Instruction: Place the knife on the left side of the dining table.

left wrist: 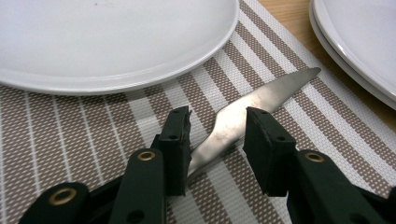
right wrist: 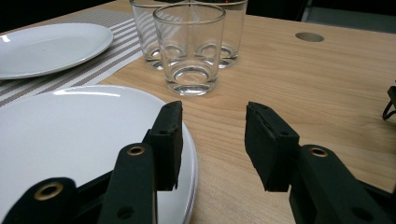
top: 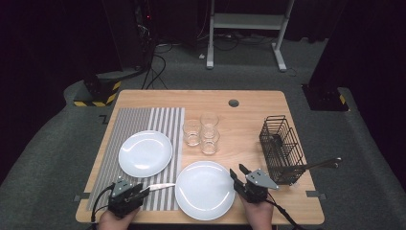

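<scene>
We see a knife (left wrist: 261,100) lying flat on the striped placemat (top: 129,122), near the front-left corner of the tabletop (top: 249,103), blade tip pointing twd the stack of white plates (top: 205,190) at the front edge. The left gripper (top: 141,192) is low over the mat w/ its jaws spread either side of the knife, abt where handle meets blade. In the left gripper view there's a gap betw the right pad and the metal; the left pad sits right at the knife's edge, and we can't tell if it touches. So the tongs aren't pinching the knife.

A single white plate (top: 145,153) sits on the mat further back, just beyond the knife.

The right gripper (top: 238,170) is at the front edge, just right of the plate stack. Its jaws are spread w/ nothing betw them, left jaw over the stack's rim, right jaw over bare wood.

Three clear glasses (top: 201,132) stand bunched near the tabletop centre, just off the mat's right edge. A black wire basket (top: 281,148) stands by the right edge w/ a metal handle (top: 323,164) sticking out past that edge.
</scene>
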A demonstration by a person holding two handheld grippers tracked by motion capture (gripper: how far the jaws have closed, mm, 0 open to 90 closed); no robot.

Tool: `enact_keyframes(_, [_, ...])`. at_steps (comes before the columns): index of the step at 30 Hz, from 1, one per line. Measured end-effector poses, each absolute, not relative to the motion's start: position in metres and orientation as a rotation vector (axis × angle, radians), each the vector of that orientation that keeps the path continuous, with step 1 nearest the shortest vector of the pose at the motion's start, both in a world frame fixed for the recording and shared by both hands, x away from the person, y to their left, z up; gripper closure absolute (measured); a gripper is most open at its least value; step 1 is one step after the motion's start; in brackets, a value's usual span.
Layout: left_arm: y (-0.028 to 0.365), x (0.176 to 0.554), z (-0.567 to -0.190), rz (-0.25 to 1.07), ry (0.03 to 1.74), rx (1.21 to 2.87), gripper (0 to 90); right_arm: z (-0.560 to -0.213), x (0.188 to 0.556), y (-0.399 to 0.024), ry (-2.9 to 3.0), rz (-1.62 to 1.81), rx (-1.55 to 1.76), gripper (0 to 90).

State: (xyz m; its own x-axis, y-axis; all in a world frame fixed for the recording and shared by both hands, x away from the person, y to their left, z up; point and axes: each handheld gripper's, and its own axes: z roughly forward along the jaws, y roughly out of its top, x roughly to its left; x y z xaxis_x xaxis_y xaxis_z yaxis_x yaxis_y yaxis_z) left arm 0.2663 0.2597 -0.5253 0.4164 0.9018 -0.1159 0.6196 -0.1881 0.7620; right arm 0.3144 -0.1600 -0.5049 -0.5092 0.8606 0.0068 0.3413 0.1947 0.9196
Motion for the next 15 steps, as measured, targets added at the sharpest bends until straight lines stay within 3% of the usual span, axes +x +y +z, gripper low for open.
enact_keyframes(15, [0.2625, 0.2598, -0.5269, 0.551, 1.274, 1.95, 68.4, -0.5047, 0.3142, -0.1629, 1.947, 1.299, 1.128, 56.9])
